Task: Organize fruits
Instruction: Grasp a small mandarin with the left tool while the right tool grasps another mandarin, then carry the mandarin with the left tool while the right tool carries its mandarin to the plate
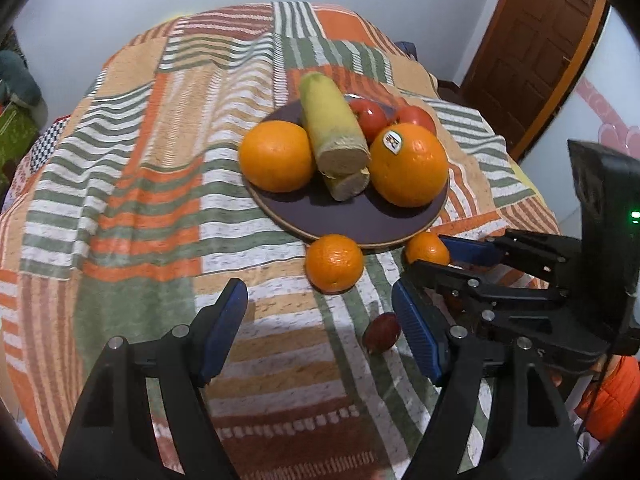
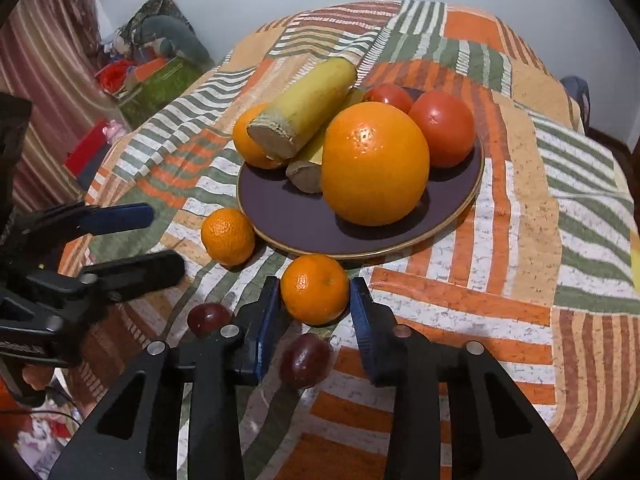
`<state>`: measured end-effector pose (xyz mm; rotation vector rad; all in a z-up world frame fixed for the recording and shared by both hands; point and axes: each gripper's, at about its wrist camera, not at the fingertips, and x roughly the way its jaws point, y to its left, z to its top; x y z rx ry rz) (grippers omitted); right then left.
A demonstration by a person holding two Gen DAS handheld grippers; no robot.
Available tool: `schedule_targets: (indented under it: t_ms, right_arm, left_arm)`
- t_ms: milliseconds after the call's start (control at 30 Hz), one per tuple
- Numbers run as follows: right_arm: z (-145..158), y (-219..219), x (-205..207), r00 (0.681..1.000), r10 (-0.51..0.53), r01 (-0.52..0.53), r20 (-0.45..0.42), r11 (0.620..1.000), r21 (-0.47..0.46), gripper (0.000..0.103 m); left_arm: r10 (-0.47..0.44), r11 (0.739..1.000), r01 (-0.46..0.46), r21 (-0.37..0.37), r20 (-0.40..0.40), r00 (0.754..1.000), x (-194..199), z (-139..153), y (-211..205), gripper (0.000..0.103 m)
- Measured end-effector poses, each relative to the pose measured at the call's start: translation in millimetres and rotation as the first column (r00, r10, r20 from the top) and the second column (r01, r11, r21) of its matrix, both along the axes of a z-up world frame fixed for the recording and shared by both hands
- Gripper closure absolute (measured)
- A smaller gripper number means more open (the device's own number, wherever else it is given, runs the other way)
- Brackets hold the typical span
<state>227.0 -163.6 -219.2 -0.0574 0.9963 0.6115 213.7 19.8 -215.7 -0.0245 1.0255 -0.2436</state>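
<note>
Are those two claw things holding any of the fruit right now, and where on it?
Nothing is clearly held. The right gripper has its fingers either side of a small mandarin on the tablecloth, at its widest part, apparently not clamped. The left gripper is open, empty.

A dark purple round plate with tan rim [image 2: 448, 216] carries bright orange oranges [image 2: 375, 164], red tomatoes [image 2: 442, 128] and yellow-green cut stalks [image 2: 304, 108] on a cloth striped orange, green, white and brown [image 2: 520, 260].

Plate [image 2: 280, 220] front half lay bare; 2 oranges, cut stalks and 2 tomatoes crowded its rear. 2 mandarins [image 2: 228, 236] blocked the near rim. Right hand-held gripper [image 2: 316, 304] straddled 1 mandarin [image 2: 315, 289], pads just beside it. Desk [image 1: 120, 200] left of plate open.
</note>
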Motion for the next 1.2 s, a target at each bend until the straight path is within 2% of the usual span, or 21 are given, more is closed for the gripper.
schedule_targets:
  t_ms: [300,467,700,1200]
  right_arm:
    - [13.0,-22.4,3.3,0.999,-0.045,0.045,0.026,0.998,0.035,0.071]
    - [15.0,-32.2,4.0,0.998,-0.064,0.063,0.026,0.997,0.044,0.071]
    - [19.1,-24.3,5.4,0.999,-0.044,0.042,0.031,0.998,0.057,0.071]
    - [23.8,12.6,15.3,0.998,0.016,-0.019,0.064,0.999,0.045,0.071]
  left_arm:
    - [-0.013,1.0,0.013,-0.004,-0.036,0.999,18.6,-18.5,-9.6,0.048]
    - [-0.013,1.0,0.013,-0.011,-0.037,0.999,24.9,-23.3,-13.7,0.064]
    - [-0.013,1.0,0.012,-0.017,-0.038,0.999,24.6,-21.8,-11.5,0.065]
    - [0.02,0.999,-0.018,-0.04,0.059,0.998,33.9,11.0,6.6,0.065]
